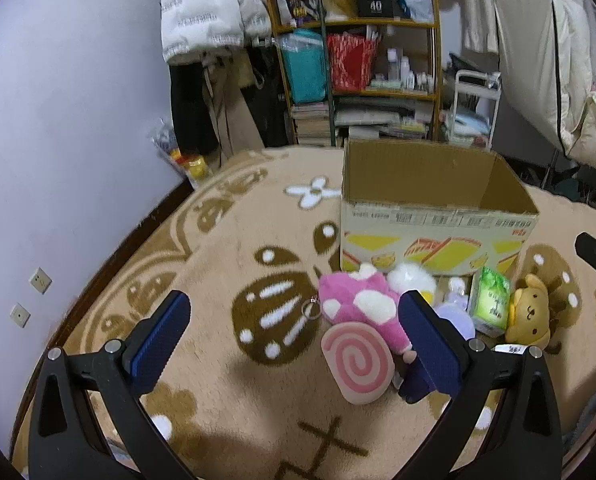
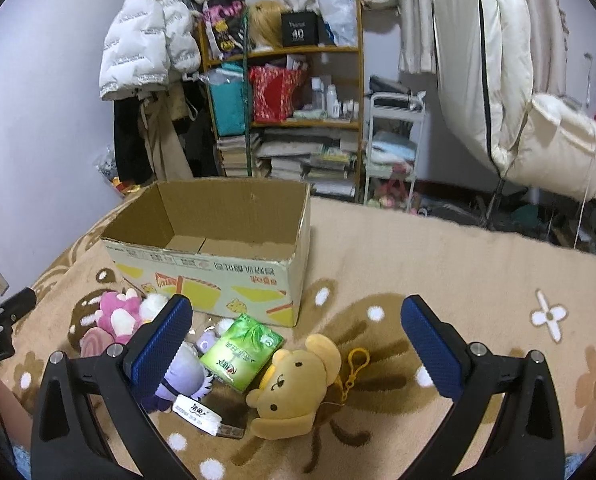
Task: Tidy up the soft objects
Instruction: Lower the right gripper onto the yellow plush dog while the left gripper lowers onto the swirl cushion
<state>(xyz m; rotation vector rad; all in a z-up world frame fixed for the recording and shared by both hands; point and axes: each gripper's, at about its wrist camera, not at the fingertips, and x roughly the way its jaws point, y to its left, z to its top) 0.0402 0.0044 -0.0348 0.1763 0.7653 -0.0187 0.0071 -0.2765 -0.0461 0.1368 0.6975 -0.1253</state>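
An open cardboard box stands on the beige blanket. In front of it lie a pink plush, a pink spiral plush, a purple plush, a green tissue pack and a yellow bear plush. My left gripper is open and empty above the blanket, the spiral plush between its fingers. My right gripper is open and empty over the bear and the tissue pack.
A cluttered shelf and hanging coats stand behind the box. A white cart is right of the shelf. The wall bounds the left side. The blanket lies bare right of the box.
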